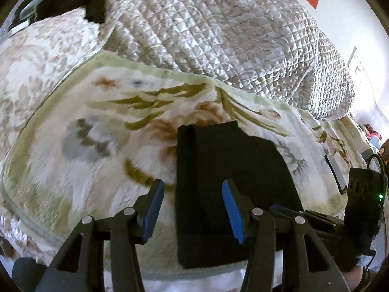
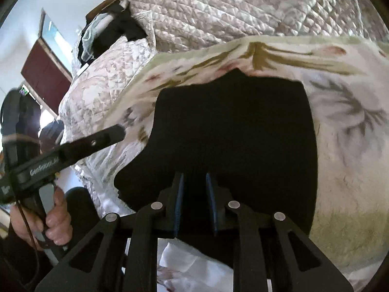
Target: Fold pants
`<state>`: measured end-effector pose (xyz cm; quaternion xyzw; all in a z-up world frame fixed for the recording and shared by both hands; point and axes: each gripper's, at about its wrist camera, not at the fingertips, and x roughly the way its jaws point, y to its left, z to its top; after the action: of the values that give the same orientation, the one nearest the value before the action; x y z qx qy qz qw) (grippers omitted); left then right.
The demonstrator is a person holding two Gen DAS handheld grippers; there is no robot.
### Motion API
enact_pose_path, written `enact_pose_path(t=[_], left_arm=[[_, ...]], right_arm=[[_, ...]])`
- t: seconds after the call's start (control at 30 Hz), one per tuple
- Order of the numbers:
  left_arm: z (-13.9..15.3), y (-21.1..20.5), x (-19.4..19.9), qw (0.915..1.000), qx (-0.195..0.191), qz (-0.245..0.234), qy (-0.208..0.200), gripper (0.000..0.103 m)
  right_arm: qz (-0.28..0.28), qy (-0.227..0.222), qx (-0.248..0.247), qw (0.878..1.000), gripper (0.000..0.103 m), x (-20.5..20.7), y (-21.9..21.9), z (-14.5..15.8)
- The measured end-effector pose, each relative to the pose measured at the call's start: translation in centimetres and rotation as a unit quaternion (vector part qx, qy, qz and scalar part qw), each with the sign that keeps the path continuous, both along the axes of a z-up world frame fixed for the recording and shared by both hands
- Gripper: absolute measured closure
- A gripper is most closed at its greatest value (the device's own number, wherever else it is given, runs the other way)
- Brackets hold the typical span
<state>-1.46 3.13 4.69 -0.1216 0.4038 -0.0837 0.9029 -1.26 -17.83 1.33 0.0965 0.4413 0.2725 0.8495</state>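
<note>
Pants (image 1: 218, 170): black, already folded into a flat, roughly rectangular packet, and they lay on the flowered blanket (image 1: 85, 146) near the bed's front edge.
Surroundings: a quilted cover (image 1: 218, 36) was heaped behind the blanket, well apart from the pants; a phone-like slab (image 1: 336, 172) lay off to one side.
Left claw (image 1: 193, 209): spread, blue pads with clear air between them, nothing pinched; one pad hung over the blanket, the other over the pants' near part.
Right claw (image 2: 194, 202): pads drawn close together over the near edge of the dark cloth. Whether a fold of it sat between them I could not tell, black against black.
Person's hand (image 2: 51, 219): seen from the right camera, wrapped round the left tool's handle.
Feel of the cloth: I judged it soft, limp and light, a matte knit that would not slip much, not fragile, but apt to sag and spill open if lifted by one corner.
Where to grip: I would have taken a folded edge through all layers, one claw at each end of the near side, keeping the packet level.
</note>
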Motion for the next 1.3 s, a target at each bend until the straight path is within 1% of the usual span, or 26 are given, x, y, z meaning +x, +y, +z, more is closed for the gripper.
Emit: enact_pose_path(t=[0.1,0.23,0.33,0.4,0.5,0.53,0.57,0.6,0.67,0.8,0.9,1.0,1.07,1.17,1.23,1.3], left_arm=[[0.7,-1.2,1.1,0.9999,0.009,-0.009,-0.008,0.050],[0.9,-3.5,3.5,0.9995,0.017,-0.027,-0.009,0.050],[0.7,-5.2,5.2,0.9989,0.027,-0.037,-0.014,0.051],[0.1,-5.7,6.2,0.9983,0.042,-0.038,-0.013,0.056],[-2.0,-5.6,7.7,0.9977,0.063,-0.025,0.009,0.060],[-2.6,-5.3,7.9,0.9973,0.070,-0.019,0.015,0.060],[-3.3,-4.9,7.9,0.9975,0.066,-0.018,0.018,0.059],[-3.6,-4.6,7.8,0.9981,0.057,-0.021,0.012,0.059],[-3.7,-4.6,7.5,0.9978,0.061,-0.025,0.000,0.058],[-3.8,-5.0,7.4,0.9969,0.075,-0.021,-0.009,0.058],[-4.1,-4.7,7.2,0.9973,0.067,-0.022,-0.020,0.058],[-3.9,-4.7,7.3,0.9975,0.065,-0.021,-0.019,0.057],[-3.6,-4.7,7.1,0.9974,0.067,-0.021,-0.014,0.057],[-3.1,-4.6,6.6,0.9981,0.059,-0.014,-0.010,0.058],[-2.6,-4.7,5.6,0.9977,0.065,-0.009,-0.011,0.059],[-2.1,-4.6,4.0,0.9975,0.067,-0.016,-0.017,0.059]], right_arm=[[-0.033,-0.019,0.016,0.999,0.084,0.8,-2.3,1.1],[-0.076,-0.022,0.002,0.997,0.084,3.1,-5.0,1.4],[-0.086,-0.027,-0.006,0.996,0.084,4.9,-6.0,1.5],[-0.084,-0.030,-0.013,0.996,0.084,6.3,-5.8,1.4],[-0.076,-0.031,-0.031,0.996,0.084,8.1,-5.3,0.8],[-0.076,-0.030,-0.045,0.996,0.084,8.9,-5.1,0.2],[-0.078,-0.030,-0.056,0.995,0.084,9.2,-4.9,-0.3],[-0.083,-0.028,-0.065,0.994,0.084,9.7,-5.0,-0.8],[-0.093,-0.028,-0.058,0.994,0.085,10.1,-5.5,-1.7],[-0.095,-0.047,-0.067,0.992,0.085,9.8,-5.3,-2.1],[-0.095,-0.039,-0.047,0.994,0.085,10.0,-5.9,-2.3],[-0.092,-0.037,-0.057,0.993,0.085,9.8,-5.8,-1.7],[-0.096,-0.039,-0.069,0.992,0.084,9.1,-5.5,-1.0],[-0.094,-0.040,-0.063,0.993,0.083,7.3,-5.7,-0.2],[-0.098,-0.036,-0.060,0.993,0.083,6.0,-5.9,0.0],[-0.097,-0.039,-0.054,0.993,0.083,4.2,-6.1,0.5]])
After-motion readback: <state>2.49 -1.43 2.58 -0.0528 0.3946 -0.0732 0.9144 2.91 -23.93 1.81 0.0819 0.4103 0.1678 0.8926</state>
